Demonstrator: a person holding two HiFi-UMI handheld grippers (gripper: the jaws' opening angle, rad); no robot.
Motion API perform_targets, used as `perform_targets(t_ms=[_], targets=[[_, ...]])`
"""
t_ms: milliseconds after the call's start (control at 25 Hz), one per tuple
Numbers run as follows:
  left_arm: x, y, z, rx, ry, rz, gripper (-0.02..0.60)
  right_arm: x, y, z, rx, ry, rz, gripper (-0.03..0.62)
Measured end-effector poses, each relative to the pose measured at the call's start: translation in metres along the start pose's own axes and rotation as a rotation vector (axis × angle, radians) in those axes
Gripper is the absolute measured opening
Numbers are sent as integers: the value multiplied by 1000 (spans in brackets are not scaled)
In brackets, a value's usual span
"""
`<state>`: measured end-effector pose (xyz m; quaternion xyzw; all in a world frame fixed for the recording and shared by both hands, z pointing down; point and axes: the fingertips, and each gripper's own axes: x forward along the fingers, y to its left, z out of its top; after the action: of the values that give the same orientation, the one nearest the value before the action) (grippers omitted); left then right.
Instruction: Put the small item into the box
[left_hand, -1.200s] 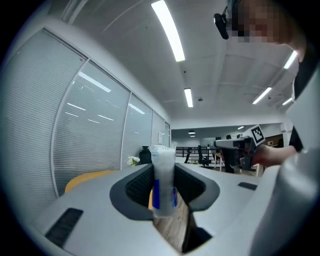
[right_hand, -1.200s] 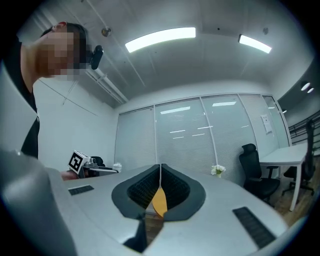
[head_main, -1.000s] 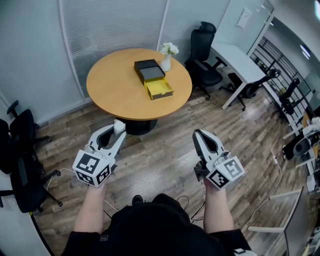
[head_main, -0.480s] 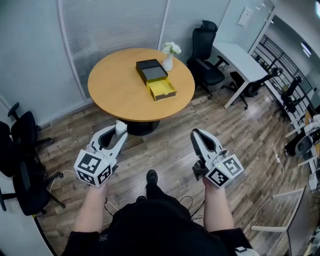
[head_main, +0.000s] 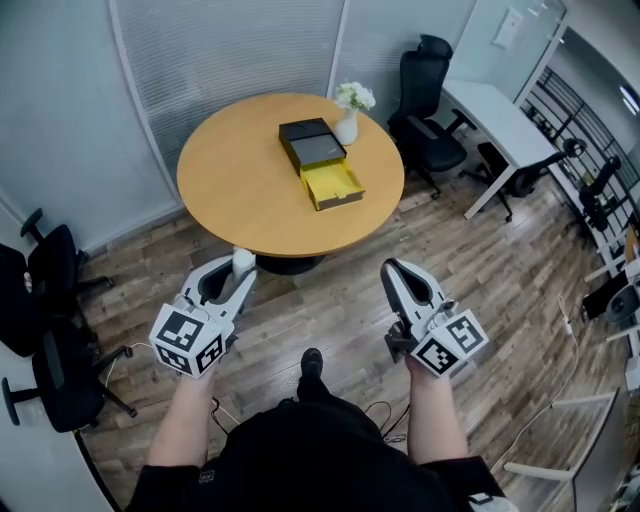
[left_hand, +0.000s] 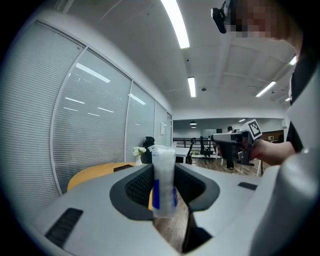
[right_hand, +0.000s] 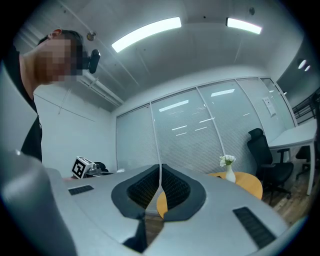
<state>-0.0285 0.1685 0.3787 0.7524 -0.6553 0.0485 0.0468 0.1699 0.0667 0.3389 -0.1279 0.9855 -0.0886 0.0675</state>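
Note:
My left gripper is shut on a small clear plastic item with a blue label; the item sticks up between the jaws. It hangs over the wood floor, short of the round table. The open box, a black part with a yellow tray pulled out, lies on the table's right half. My right gripper is shut and holds nothing; its pads meet in the right gripper view.
A white vase of flowers stands beside the box. Black office chairs stand right of the table and more chairs at the left wall. A white desk is at the far right. Cables lie by my feet.
The table and box have shifted slightly right and nearer in the head view as the person steps forward. Both grippers keep their pose and grip.

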Motion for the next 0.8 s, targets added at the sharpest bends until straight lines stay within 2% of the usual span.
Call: perform_targets(t_ms=[400,560,800], targets=[[101,35,-7,-17,76,16,137,54,-91,-8,41,16,56,38],[131,47,8,-3,70,36,137,74,-122,-5,54,16,83,38],[159,61,21,8,54,52,137,99,-146,3,53,10,118,38]])
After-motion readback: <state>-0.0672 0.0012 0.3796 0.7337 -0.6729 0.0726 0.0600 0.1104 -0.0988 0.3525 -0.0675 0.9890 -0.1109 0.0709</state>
